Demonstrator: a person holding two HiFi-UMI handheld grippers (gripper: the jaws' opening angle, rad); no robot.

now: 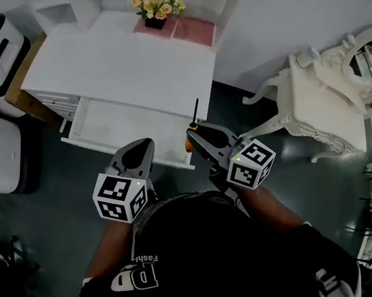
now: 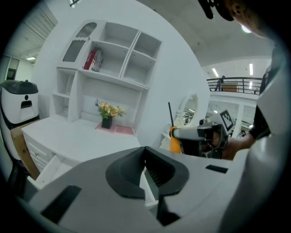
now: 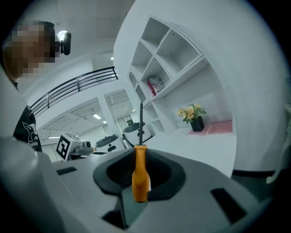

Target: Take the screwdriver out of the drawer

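Head view is showing the right gripper [image 1: 196, 135] just right of centre, clamping down on the screwdriver [image 1: 196, 111]. The tool is sitting outside the drawer [image 1: 111, 123], over the dark floor just off the drawer's lower right corner, with its black shaft pointing toward the top of the frame. Right gripper view is confirming the grip: the orange handle is standing upright between the two dark pads, which are pressing on it from both sides, and the thin shaft is rising straight up through the middle of the picture.

Left of it, the left gripper [image 1: 139, 147] is hanging over the drawer's front edge, near the right one but not touching it. Left gripper view is showing its jaws drawn together at the tips and carrying nothing, and at centre right the other gripper with the orange handle in it.

The drawer is standing pulled out from the white desk [image 1: 113, 59] at centre left, its pale inside facing up. At the top of the head view a pot of flowers [image 1: 156, 6] is resting on a pink mat [image 1: 190, 28] on the desk. A white ornate table [image 1: 315, 100] is standing well apart at the right edge.
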